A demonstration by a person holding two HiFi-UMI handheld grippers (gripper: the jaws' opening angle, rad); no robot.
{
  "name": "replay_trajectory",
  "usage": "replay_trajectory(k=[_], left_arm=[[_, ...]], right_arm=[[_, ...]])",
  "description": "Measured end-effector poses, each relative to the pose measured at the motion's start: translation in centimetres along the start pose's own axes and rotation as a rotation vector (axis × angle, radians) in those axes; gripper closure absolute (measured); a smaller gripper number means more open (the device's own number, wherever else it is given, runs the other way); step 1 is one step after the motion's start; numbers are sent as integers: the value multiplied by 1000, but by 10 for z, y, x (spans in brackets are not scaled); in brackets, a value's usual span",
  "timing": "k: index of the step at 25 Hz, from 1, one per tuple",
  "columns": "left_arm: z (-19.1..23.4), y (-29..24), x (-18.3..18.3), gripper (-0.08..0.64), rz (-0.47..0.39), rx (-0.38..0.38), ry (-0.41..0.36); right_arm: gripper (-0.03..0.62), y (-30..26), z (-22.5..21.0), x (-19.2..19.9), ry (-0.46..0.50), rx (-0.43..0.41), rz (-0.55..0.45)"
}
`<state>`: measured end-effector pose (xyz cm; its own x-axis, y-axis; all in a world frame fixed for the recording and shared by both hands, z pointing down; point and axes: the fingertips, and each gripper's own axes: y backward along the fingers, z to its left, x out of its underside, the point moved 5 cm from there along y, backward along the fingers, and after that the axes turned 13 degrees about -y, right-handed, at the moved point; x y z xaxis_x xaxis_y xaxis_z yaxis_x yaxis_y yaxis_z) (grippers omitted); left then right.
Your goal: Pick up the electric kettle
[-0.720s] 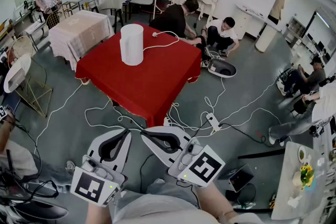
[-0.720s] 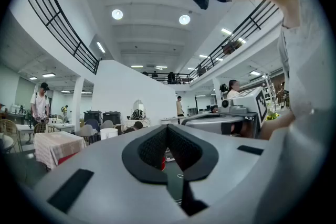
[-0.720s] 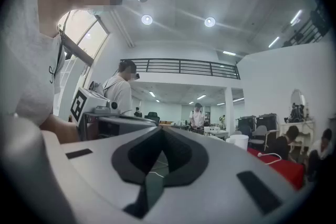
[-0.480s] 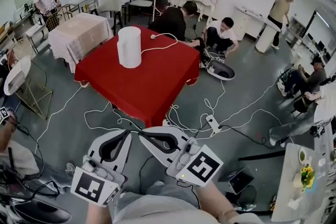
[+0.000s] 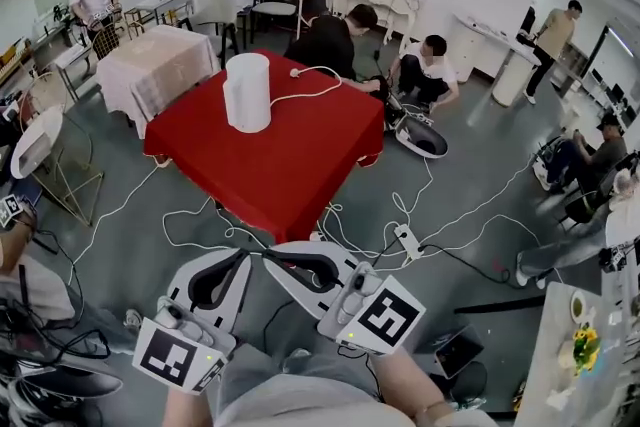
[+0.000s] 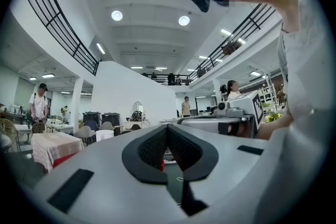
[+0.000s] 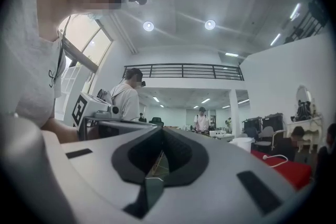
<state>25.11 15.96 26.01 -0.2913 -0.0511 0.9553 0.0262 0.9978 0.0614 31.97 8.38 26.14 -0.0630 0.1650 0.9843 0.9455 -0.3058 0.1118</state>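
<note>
Head view: the electric kettle (image 5: 248, 92) stands upright on the red table (image 5: 290, 165), upper left of centre in the frame, with a white cord (image 5: 318, 85) running off its right side to a loose plug. It looks like a smooth, stiff white cylinder with no handle visible from here. I judge it slippery and wide for my jaws, and I cannot tell whether it holds water. I'd look for a handle on the far side, otherwise take it across the body near the top, and I'd expect the cord to drag. The left gripper (image 5: 243, 255) and right gripper (image 5: 272, 258) sit at the bottom centre, tips nearly meeting, well apart from the kettle, with bare floor and cables between.

Left gripper view: the jaws are pressed together with nothing between them. A white top peeking over the jaw body at centre left is probably the kettle.

Right gripper view: the jaws are closed here too and carry nothing. The kettle (image 7: 244, 143) appears small at right of centre, far off, beside the red cloth.
</note>
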Motion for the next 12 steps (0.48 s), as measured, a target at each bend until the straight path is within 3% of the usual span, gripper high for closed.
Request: replay_trajectory(k=[12], left_arm=[[37, -23, 23, 548, -3, 60, 57]], right_arm=[[584, -21, -30, 9, -17, 68, 23]])
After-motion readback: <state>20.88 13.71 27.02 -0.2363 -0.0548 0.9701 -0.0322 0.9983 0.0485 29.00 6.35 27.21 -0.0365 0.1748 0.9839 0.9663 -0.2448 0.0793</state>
